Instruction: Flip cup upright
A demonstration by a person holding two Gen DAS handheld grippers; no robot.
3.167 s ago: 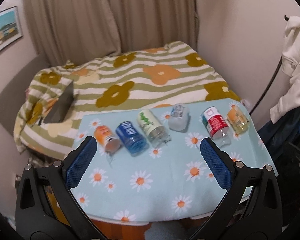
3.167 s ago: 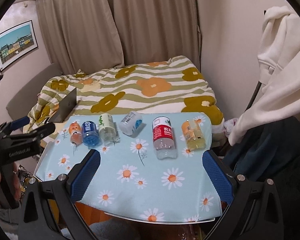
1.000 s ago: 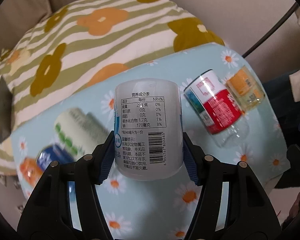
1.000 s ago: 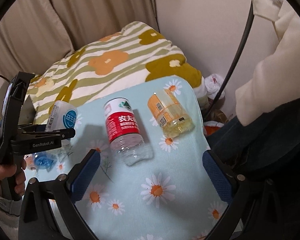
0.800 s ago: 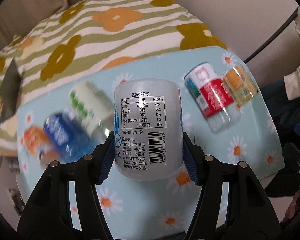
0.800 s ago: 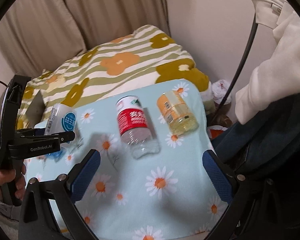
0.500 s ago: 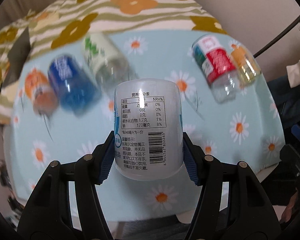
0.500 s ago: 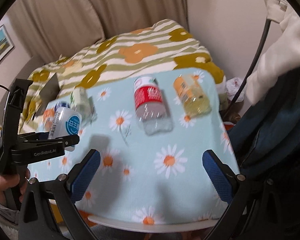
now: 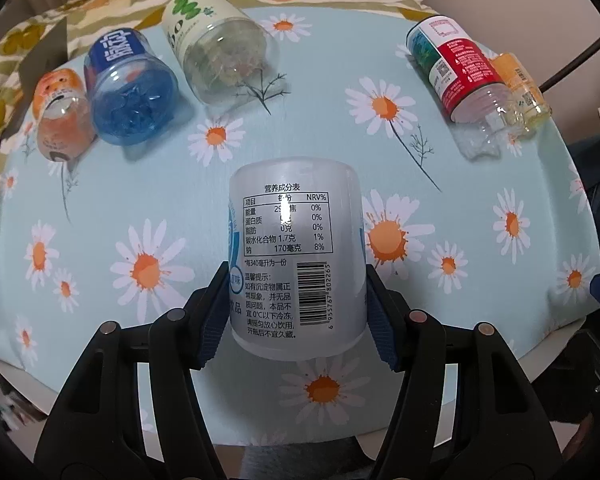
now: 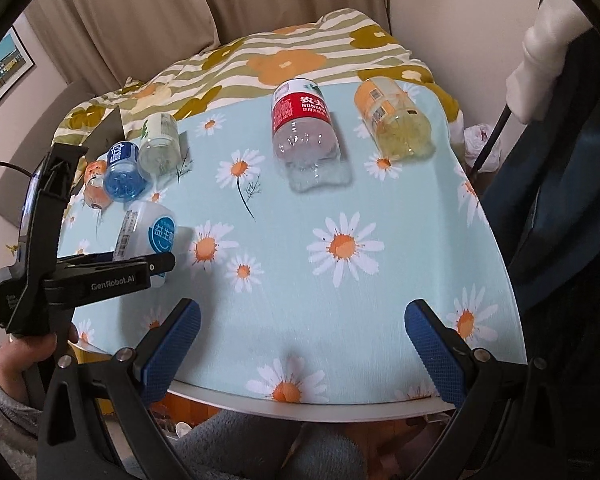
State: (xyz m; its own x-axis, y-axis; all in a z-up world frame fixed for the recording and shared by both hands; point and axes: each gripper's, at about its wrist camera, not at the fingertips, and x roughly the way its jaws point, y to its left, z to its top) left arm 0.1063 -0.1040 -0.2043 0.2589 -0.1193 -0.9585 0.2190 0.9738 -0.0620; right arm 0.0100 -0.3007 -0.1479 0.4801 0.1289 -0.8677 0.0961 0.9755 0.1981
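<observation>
My left gripper [image 9: 296, 312] is shut on a frosted white cup [image 9: 296, 256] with a printed nutrition label and barcode. It holds the cup above the front middle of the daisy-print table [image 9: 480, 280]. In the right wrist view the same cup [image 10: 148, 236] shows a blue round logo and sits tilted in the left gripper [image 10: 156, 264], near the table's left side. My right gripper [image 10: 300, 344] is open and empty over the table's front edge.
Other cut-bottle cups lie on their sides at the back: orange [image 9: 60, 116], blue [image 9: 128, 88], green-white [image 9: 220, 48], red-labelled [image 9: 456, 76] and yellow [image 9: 520, 88]. A flower-print bed [image 10: 284, 60] lies behind the table. A white garment [image 10: 540, 60] hangs at right.
My left gripper closed on the white cup, lifted it from the back row and carried it toward the table's front. The right gripper stayed open and pulled back a little.
</observation>
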